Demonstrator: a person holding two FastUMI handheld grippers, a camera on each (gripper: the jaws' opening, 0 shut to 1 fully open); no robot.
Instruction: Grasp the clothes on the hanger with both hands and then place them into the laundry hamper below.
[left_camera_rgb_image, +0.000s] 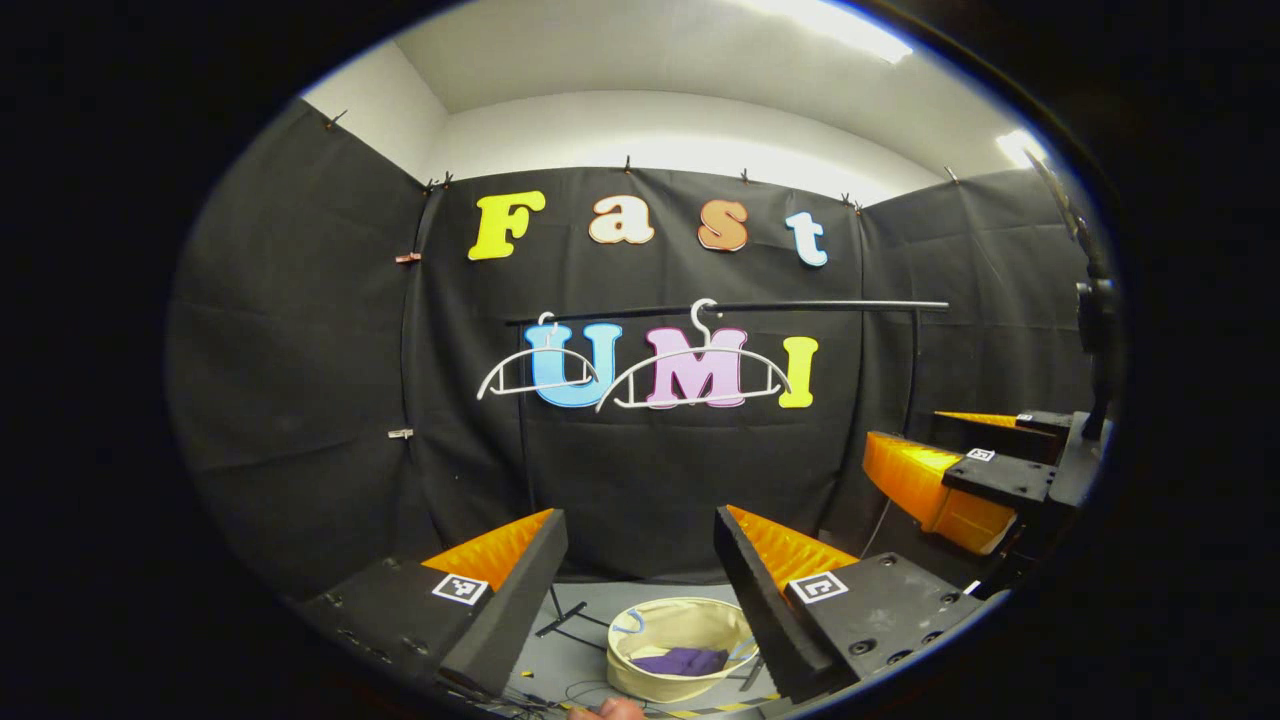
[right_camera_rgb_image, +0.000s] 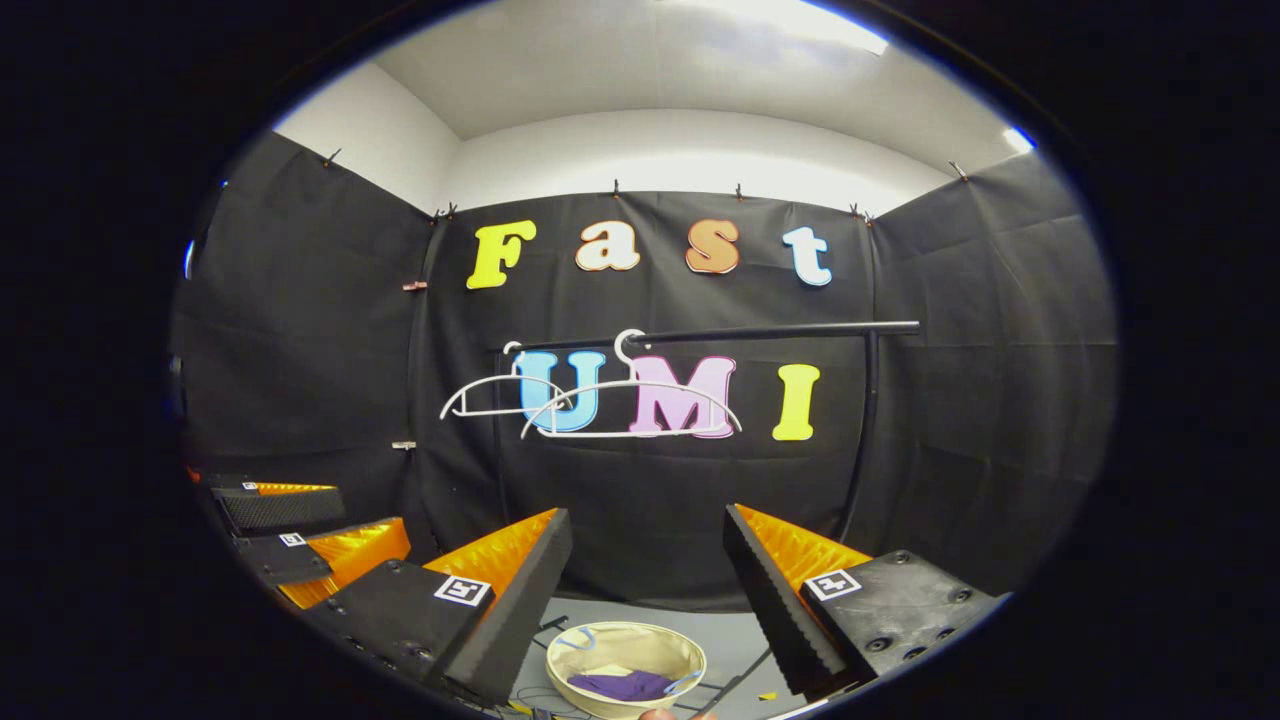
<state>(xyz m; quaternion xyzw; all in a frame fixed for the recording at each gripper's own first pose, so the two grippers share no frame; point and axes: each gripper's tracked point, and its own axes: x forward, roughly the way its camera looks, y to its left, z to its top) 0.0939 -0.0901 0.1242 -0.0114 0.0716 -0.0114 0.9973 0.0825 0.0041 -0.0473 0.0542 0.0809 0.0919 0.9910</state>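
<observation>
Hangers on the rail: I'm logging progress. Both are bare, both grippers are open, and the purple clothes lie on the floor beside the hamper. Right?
One thing is wrong: the purple clothes lie inside the hamper, not beside it, as the right gripper view shows. The two hangers are bare, and the left gripper and right gripper are open.

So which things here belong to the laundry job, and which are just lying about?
Job:
- two bare hangers on the rail
- hamper holding purple clothes
- left gripper, open
- right gripper, open

Lying about:
- cables on the floor
- wall clips
</observation>
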